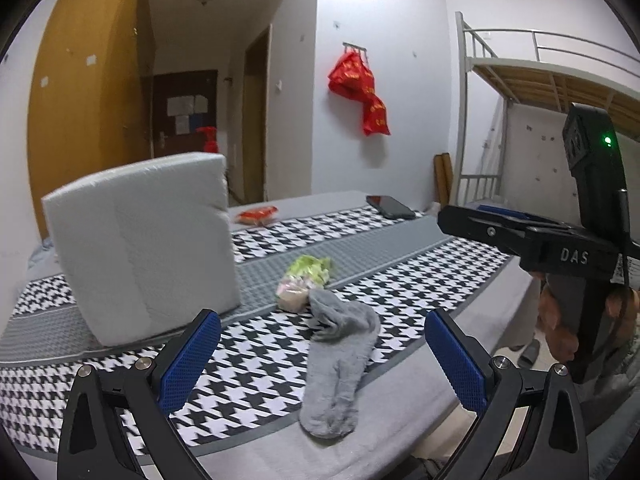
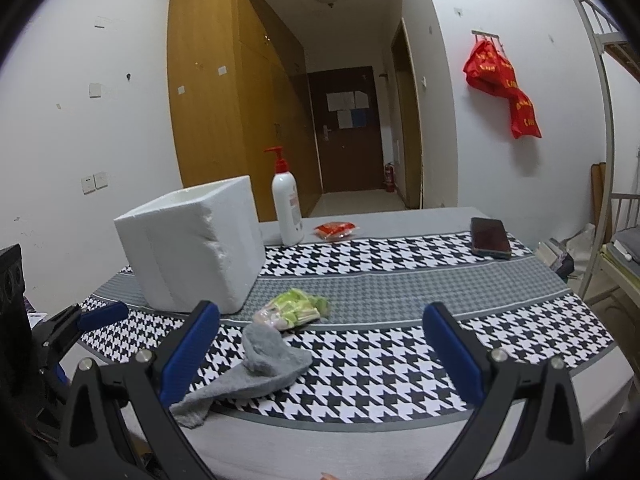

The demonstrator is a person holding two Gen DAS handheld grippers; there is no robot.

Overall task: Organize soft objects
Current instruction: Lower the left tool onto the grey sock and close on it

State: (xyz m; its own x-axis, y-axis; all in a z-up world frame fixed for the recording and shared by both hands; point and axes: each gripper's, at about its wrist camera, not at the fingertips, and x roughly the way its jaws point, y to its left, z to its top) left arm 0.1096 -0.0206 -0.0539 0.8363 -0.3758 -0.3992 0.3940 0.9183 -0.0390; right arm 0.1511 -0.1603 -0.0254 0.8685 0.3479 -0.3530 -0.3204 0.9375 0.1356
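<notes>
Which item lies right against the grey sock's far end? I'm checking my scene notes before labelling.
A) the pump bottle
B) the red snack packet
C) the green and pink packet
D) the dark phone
C: the green and pink packet lies at the far end of the grey sock, near the white foam box; the others sit farther back on the table.

Pump bottle (image 2: 286, 208) behind foam box; phone (image 2: 490, 237) far right (screen dark); red bag (image 2: 505, 87) on wall.
</notes>
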